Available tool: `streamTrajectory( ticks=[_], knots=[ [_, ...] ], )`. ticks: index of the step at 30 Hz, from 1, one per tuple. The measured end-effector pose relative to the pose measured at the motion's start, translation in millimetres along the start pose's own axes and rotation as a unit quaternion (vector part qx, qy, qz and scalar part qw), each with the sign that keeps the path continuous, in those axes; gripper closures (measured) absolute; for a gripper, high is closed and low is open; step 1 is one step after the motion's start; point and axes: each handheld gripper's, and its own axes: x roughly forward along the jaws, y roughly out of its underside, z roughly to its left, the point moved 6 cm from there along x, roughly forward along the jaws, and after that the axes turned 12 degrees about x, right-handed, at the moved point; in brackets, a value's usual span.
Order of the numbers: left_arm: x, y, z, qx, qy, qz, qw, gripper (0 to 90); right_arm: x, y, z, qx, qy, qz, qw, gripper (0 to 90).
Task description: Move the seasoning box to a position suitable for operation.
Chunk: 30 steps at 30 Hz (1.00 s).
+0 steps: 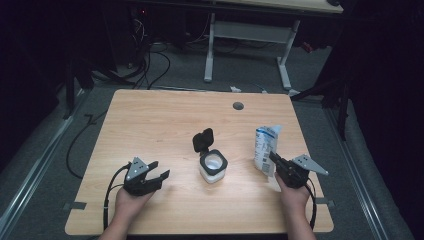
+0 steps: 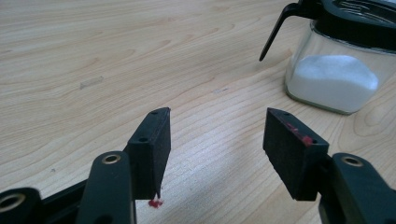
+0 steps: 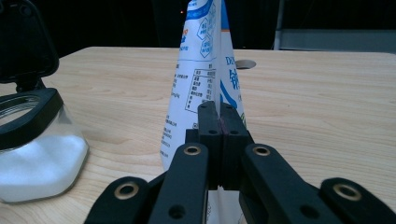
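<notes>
The right hand-held gripper (image 1: pixel 272 156) has its jaws pressed together on the lower edge of a white and blue pouch (image 1: pixel 265 148), which stands upright on the table (image 1: pixel 165 115) straight in front of it. In the right gripper view the two pads (image 3: pixel 209 122) meet with the pouch's (image 3: pixel 201 70) thin seam pinched between them, the rest of the pouch rising above and beyond the jaws. A glass jar (image 3: pixel 35 156) part-filled with white powder sits to the left of this hand-held gripper, its black lid (image 3: pixel 23 42) flipped up.

The left hand-held gripper (image 1: pixel 159 170) rests low over the table with its jaws standing well apart and bare wood between them. From the left gripper view (image 2: pixel 217 140), the jar (image 2: pixel 334 70) stands ahead and to the right, apart from the pads (image 2: pixel 152 140)
</notes>
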Motion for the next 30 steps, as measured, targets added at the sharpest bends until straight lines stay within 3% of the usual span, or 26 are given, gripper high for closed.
streamTrajectory(
  ticks=[14,30],
  knots=[
    [-0.7,-0.2,0.7,0.0,0.002,0.001,1.0,41.5,-8.9,7.2,2.6,-0.018,0.003,0.006,0.9998,88.4],
    [-0.8,-1.5,2.0,-0.004,0.003,-0.003,1.0,41.3,-15.0,12.1,0.5,-0.018,0.012,0.008,0.9997,84.3]
  ],
)
